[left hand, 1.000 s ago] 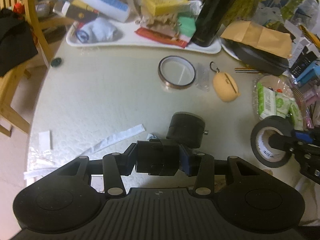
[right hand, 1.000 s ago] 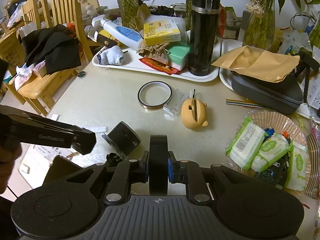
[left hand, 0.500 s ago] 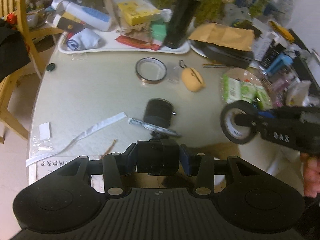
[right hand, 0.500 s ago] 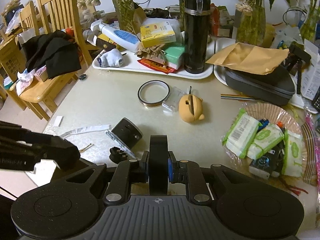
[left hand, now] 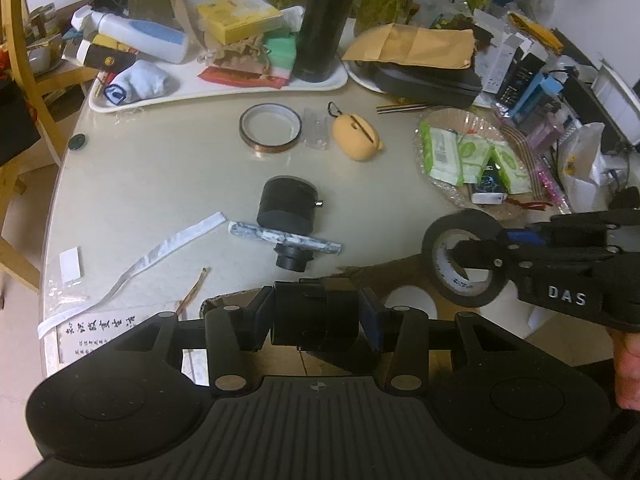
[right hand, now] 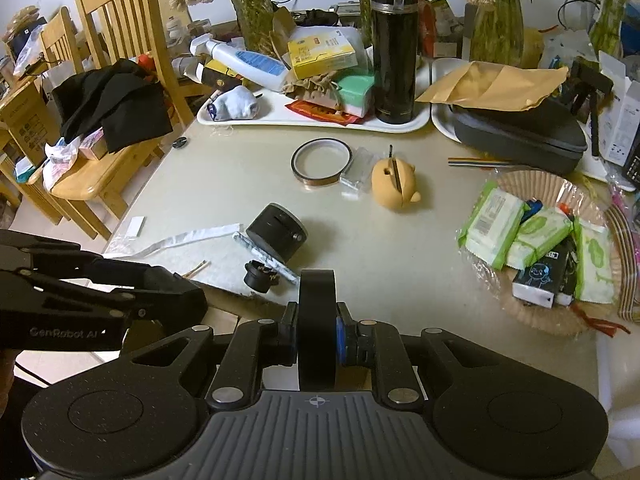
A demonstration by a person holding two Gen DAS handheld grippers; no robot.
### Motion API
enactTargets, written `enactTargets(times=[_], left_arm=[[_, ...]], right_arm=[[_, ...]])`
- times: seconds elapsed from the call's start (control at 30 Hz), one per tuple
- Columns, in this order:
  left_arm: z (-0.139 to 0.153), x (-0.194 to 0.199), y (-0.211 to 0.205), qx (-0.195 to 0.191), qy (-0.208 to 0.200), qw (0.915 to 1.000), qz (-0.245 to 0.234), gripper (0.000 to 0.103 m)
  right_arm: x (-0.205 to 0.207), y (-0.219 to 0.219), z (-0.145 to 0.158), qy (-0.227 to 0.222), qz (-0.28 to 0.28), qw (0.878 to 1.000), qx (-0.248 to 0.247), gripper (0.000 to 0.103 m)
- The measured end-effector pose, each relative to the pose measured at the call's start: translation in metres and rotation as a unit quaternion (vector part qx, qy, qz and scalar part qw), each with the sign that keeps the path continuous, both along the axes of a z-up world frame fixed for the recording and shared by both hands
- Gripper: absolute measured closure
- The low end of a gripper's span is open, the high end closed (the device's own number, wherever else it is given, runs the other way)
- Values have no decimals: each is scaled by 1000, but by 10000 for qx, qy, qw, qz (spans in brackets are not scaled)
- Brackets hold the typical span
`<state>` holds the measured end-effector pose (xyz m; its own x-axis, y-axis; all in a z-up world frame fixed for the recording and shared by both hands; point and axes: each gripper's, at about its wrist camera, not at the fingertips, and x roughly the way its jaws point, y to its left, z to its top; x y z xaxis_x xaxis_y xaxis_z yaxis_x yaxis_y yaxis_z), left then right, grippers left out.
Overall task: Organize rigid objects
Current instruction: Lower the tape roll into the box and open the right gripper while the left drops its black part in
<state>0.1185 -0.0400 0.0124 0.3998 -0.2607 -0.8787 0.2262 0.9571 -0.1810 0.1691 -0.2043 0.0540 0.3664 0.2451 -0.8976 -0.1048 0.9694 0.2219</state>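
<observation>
Pale cream rounded worktop, glossy; landmark for all places below. Room is domestic: wooden slat-back chairs stand off its left edge, one carrying dark clothing. Glass vases of green stems line its far edge.

Far side of worktop: long white plastic tray loaded with a white-and-blue bottle, yellow box, green block and a tall black steel flask standing upright. Right of the tray, a grey zip case under a brown paper envelope. Right side: woven basket of green-and-white wipe packets.

Middle of worktop is the only open stretch. On it: thin amber tape ring, flat; yellow rubber pouch just beside it; nearer the front, a black squat cylinder with a marbled stick touching it and a small black lens-like cap at the stick. White paper strip lies towards the left edge.

Near edge: brown cardboard with round cut-outs below both grippers.

Right gripper: jaws closed on a black tape roll, held on edge above the near edge.
Left gripper: jaws clamped on a black boxy block, above the near edge.
</observation>
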Motion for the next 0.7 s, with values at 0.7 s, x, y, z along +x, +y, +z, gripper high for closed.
enactTargets(times=[0.7], left_arm=[[-19, -5, -4, 238, 548, 9982, 28, 59]], right_arm=[[-3, -12, -7, 295, 32, 9994, -177, 83]])
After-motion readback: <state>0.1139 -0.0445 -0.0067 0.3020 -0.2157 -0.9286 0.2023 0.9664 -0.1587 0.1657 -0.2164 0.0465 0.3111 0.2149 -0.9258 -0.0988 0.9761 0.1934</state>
